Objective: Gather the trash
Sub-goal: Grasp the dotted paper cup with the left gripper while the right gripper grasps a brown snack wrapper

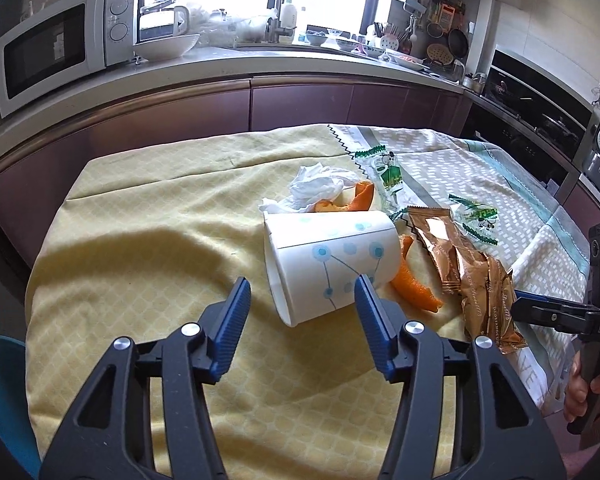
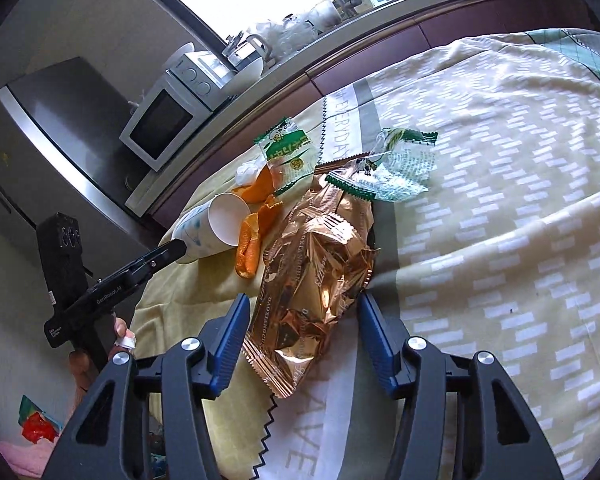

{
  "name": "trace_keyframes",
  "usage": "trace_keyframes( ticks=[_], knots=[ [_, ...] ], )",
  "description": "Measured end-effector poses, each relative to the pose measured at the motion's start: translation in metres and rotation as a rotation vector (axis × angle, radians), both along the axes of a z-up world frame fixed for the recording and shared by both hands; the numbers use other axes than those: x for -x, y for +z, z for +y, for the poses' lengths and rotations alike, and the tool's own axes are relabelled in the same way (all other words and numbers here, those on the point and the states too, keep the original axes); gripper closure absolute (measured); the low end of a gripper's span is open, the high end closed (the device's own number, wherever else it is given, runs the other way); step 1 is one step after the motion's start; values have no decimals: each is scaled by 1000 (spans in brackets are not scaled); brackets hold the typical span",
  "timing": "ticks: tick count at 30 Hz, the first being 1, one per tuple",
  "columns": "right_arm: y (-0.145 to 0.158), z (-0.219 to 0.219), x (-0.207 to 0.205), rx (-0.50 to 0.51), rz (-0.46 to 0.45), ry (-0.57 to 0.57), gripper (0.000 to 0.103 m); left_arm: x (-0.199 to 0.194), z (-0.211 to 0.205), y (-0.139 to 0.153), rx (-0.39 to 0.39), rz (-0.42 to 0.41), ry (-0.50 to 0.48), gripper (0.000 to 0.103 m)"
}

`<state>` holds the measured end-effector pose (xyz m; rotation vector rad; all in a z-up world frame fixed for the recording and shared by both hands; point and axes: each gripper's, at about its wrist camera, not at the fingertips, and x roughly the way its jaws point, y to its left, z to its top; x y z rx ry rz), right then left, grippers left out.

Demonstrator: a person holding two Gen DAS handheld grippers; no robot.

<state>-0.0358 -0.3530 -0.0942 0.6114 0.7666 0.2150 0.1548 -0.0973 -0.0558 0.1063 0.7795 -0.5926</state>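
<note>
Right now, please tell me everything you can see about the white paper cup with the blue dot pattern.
The white paper cup with blue dots joined by thin lines lies on its side on the yellow quilted cloth, its open mouth showing a plain white, empty inside. It looks undented. Orange peel pieces lie against it, and crumpled white tissue sits just beyond. The left gripper is open around its lower end; contact is unclear.

Both wrist views looked down, close over the bench [image 1: 140, 208], from opposite sides, sharing the paper cup [image 1: 332, 256] and gold wrapper [image 2: 320, 264].
</note>
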Motion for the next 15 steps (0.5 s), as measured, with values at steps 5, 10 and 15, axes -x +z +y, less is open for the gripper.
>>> trace_keyframes(
  ticks=[5,10,15],
  knots=[
    [-2,0,-2,11,8,-3,67,-1,-1,-3,17,26,-15,58],
    [-1,0,1,3,2,3,75,4,-2,-5,31,40,-30,74],
    [5,4,2,5,-18,27,79,13,1,-3,57,38,-40,89]
  ],
)
